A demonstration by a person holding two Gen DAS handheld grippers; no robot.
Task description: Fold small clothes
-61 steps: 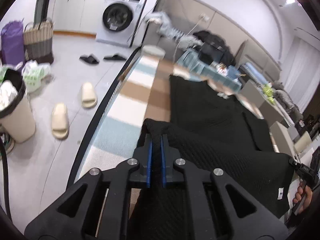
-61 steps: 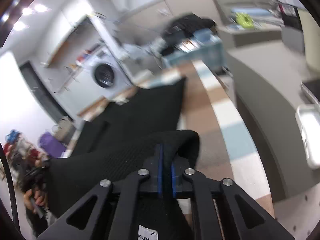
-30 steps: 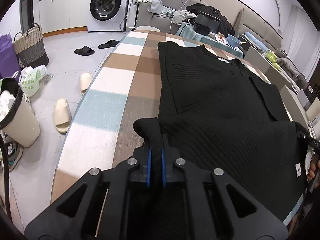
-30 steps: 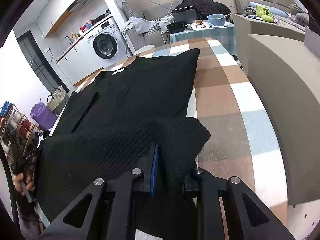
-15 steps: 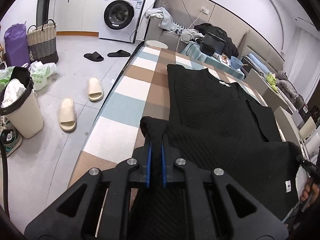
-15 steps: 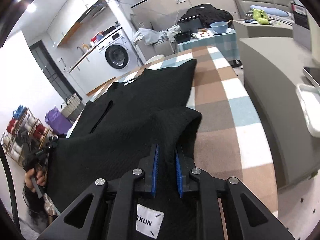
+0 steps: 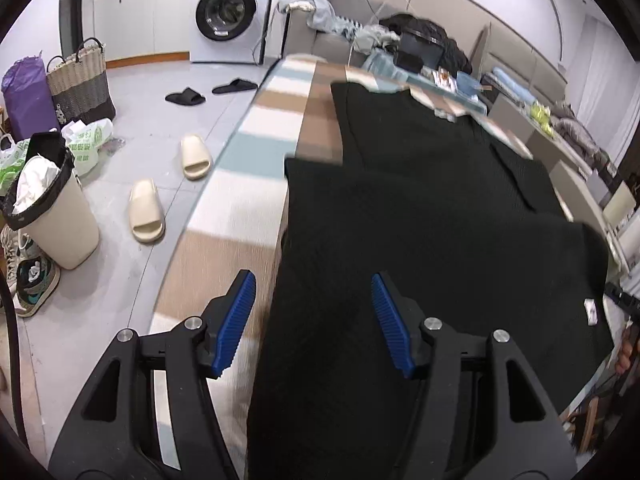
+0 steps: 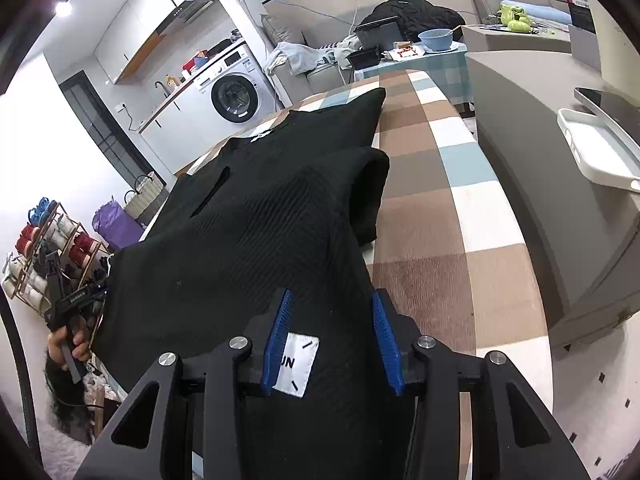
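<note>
A black knit garment (image 7: 420,208) lies on the checked tablecloth (image 7: 240,184), its near part folded over the far part. It also shows in the right wrist view (image 8: 260,216), with a white label (image 8: 294,364) near the hem. My left gripper (image 7: 314,300) is open, its blue pads apart above the garment's left edge. My right gripper (image 8: 330,320) is open, with the hem lying loose between its pads. The other hand-held gripper (image 8: 68,304) shows at the far left of the right wrist view.
On the floor to the left are a bin (image 7: 52,208), beige slippers (image 7: 146,212), black slippers (image 7: 186,98), a woven basket (image 7: 80,80) and a washing machine (image 7: 228,16). A grey cabinet with a white tray (image 8: 600,152) stands right of the table.
Both grippers were shut on the garment's folded edge and have opened, letting it drop onto the lower layer. The fold now lies flat on the table.
</note>
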